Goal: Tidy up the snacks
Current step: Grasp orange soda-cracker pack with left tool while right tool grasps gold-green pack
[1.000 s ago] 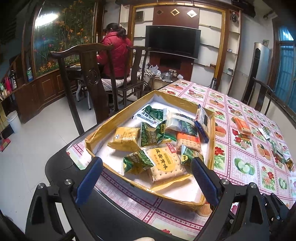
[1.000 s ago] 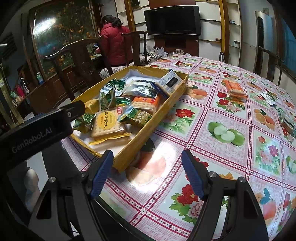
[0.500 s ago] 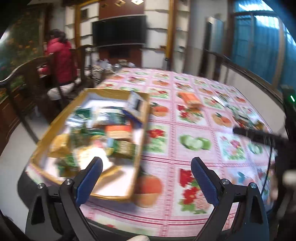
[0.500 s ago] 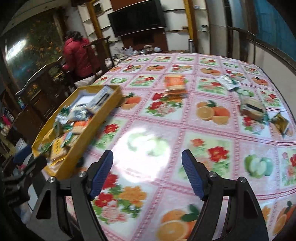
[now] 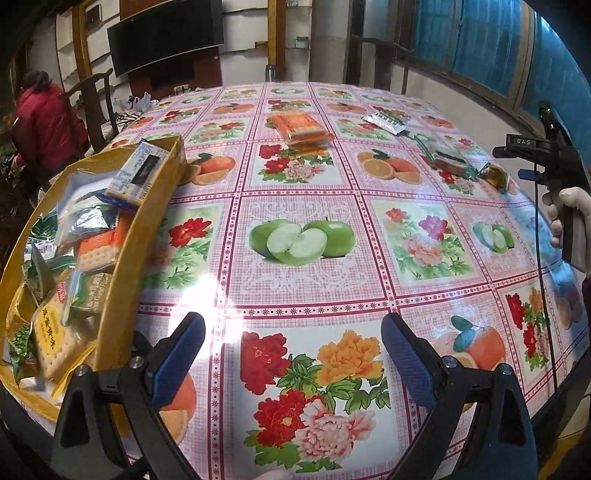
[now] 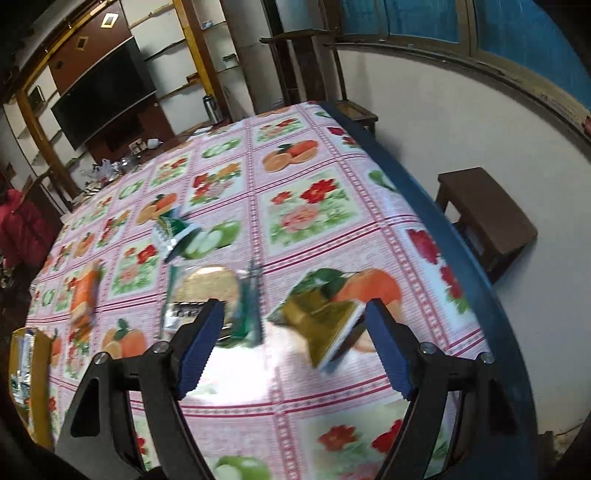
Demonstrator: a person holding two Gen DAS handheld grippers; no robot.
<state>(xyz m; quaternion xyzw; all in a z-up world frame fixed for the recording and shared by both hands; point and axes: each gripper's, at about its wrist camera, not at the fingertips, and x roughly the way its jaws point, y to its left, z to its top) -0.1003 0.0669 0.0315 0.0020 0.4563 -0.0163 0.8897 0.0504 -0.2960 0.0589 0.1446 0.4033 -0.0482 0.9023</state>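
A: Nearest in the left wrist view: left gripper point(image 5: 293, 363) hovering over the tablecloth point(image 5: 303, 295), blue pads spread wide, gripping nothing.

B: Holding what in the right wrist view?

A: Nothing either. Right gripper point(image 6: 293, 345) standing wide, pads apart and bare, hanging above a gold-green snack packet point(image 6: 325, 317) lying on the cloth between the fingers, not touching it.

B: Sitting just left of that packet?

A: A clear-wrapped cracker pack with green ends point(image 6: 214, 295), blurred, partly hidden behind the left finger.

B: Lying farther out?

A: A silver-green sachet point(image 6: 173, 230) resting on the apple print, and an orange biscuit pack point(image 6: 85, 291) well to the left, smeared by blur.

B: And the yellow box?

A: Sitting at the near left edge of the table, yellow box point(image 5: 122, 266) crammed with cracker packs, green sachets and a blue-white carton point(image 5: 138, 175) leaning on its far right wall.

B: Showing at the right edge of the left wrist view?

A: A gloved hand point(image 5: 570, 218) gripping the black handle of the other tool.

B: Farthest back?

A: A person in a red jacket point(image 5: 44, 125) sitting on a dark wooden chair point(image 5: 96, 103) at far left, with a black television point(image 5: 166, 33) hanging on the far wall.
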